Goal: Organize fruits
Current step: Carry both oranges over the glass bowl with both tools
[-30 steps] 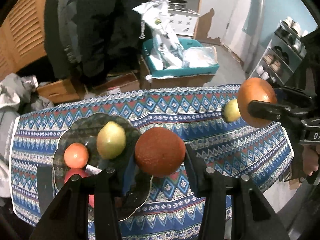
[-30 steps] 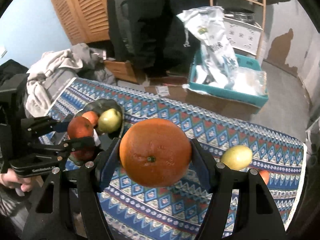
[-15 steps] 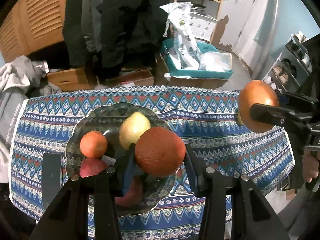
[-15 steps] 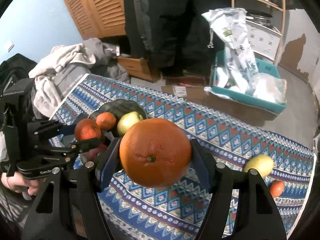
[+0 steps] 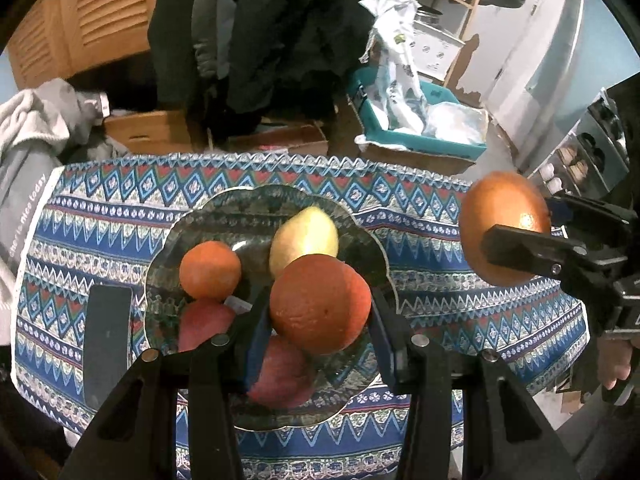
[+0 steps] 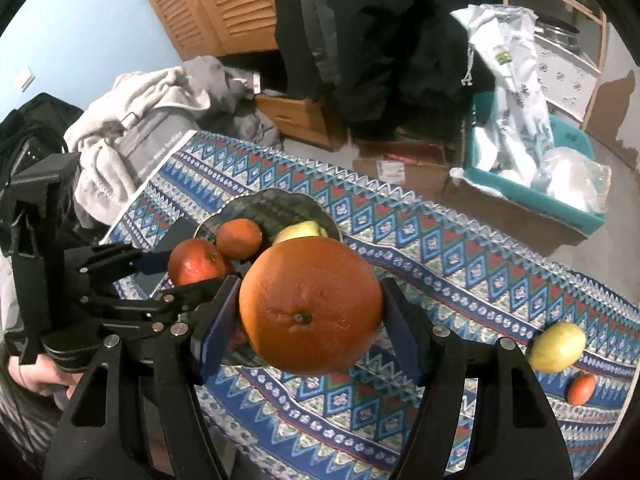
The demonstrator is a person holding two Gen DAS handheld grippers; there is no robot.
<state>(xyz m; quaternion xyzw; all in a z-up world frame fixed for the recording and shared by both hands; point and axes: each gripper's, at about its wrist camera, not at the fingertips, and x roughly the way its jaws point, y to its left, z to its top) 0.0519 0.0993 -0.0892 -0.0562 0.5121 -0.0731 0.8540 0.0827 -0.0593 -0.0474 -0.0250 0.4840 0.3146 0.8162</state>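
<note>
My left tongs pinch a small orange over the plate; my right tongs pinch a big orange

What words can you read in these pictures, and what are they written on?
"she is nice today", roughly: small white letters on the grey cloth hanging beside the table; the first word is blurry.
Print on the white plastic bag: too blurred to read.
Label on the cardboard box: too small to read.
No words show on the fruit or the plate.
</note>
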